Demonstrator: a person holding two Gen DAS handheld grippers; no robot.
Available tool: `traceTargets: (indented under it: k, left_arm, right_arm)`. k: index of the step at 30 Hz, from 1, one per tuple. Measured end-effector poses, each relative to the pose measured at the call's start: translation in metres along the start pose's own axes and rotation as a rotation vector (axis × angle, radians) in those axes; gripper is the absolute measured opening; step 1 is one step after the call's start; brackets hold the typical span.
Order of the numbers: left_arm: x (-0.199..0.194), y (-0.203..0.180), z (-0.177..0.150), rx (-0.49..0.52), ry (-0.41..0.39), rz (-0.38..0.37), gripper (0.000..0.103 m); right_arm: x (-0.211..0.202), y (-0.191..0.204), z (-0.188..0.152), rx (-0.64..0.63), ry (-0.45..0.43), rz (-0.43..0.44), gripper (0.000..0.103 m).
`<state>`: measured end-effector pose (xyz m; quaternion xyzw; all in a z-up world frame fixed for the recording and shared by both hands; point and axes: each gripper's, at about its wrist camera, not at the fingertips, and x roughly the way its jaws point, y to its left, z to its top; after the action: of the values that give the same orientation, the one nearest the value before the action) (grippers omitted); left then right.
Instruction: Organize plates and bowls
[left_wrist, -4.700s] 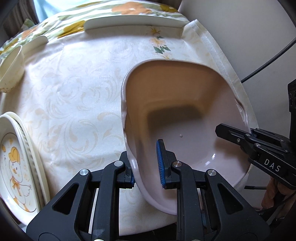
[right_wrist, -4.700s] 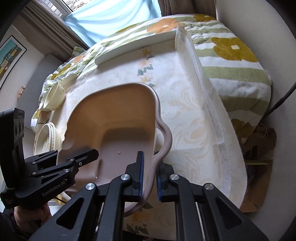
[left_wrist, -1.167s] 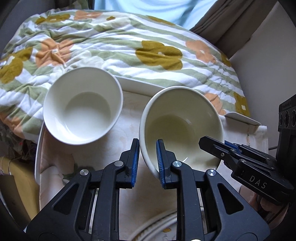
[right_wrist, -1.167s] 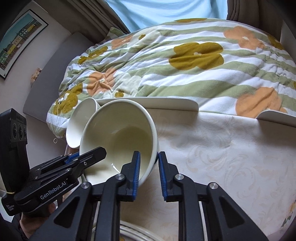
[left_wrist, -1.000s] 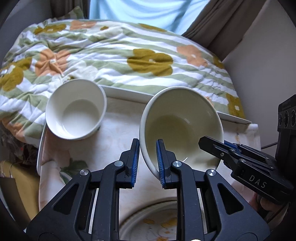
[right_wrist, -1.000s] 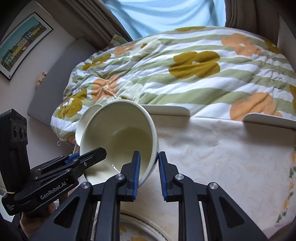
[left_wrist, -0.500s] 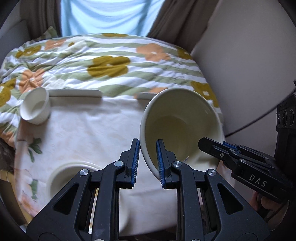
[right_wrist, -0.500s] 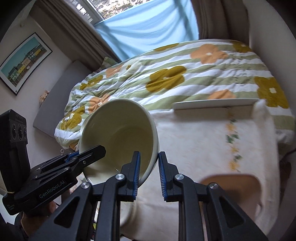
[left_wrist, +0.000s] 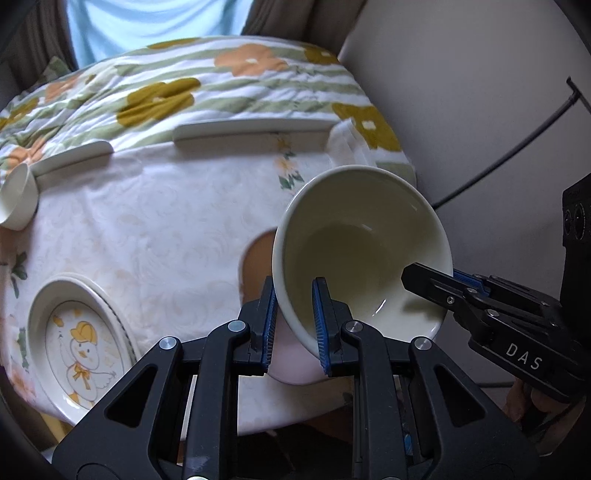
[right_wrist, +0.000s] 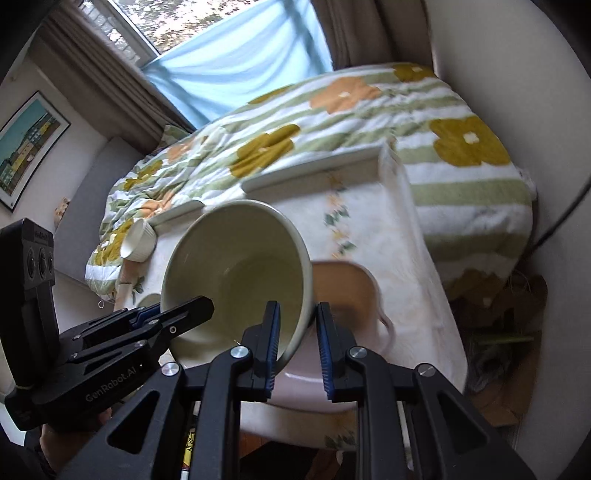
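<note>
The deep cream ceramic bowl (left_wrist: 360, 251) is hanging tilted in the air above the near right part of the table, its mouth facing the cameras, with the left gripper (left_wrist: 293, 321) clenching its near-left rim wall and the right gripper (right_wrist: 297, 339) clenching the opposite rim, each with one pad inside and one outside. Directly beneath and just behind it is lying the wide pink squarish dish with lobed handles (right_wrist: 343, 284), so the bowl is sitting over that dish, and lowering it straight down looks like the likely move. Further out on the pale patterned tablecloth (left_wrist: 147, 229), the oval duck-print plates (left_wrist: 79, 347) are resting well to the left, and a small white bowl (left_wrist: 16, 201) is sitting at the far left edge, neither standing in the way; the flowered striped quilt (left_wrist: 192, 92) is lying beyond
</note>
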<state>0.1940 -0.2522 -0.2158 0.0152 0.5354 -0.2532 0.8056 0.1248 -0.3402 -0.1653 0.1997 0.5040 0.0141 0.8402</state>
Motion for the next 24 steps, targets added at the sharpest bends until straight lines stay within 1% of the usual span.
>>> traceTargets:
  k: [7, 10, 17, 24]
  left_arm:
    - [0.043, -0.003, -0.004, 0.098, 0.121, 0.037, 0.016]
    - [0.058, -0.003, -0.003, 0.122, 0.161, 0.049, 0.016]
    - [0.079, -0.008, 0.002, 0.223, 0.207, 0.106, 0.016]
    - [0.094, -0.007, 0.002, 0.269, 0.245, 0.140, 0.016]
  right_arm:
    - [0.019, -0.020, -0.016, 0.022, 0.050, -0.040, 0.018]
    - [0.032, -0.025, -0.021, 0.038, 0.083, -0.053, 0.018]
    - [0.053, -0.031, -0.030, 0.057, 0.161, -0.086, 0.018]
    - [0.065, -0.031, -0.035, 0.074, 0.211, -0.111, 0.018]
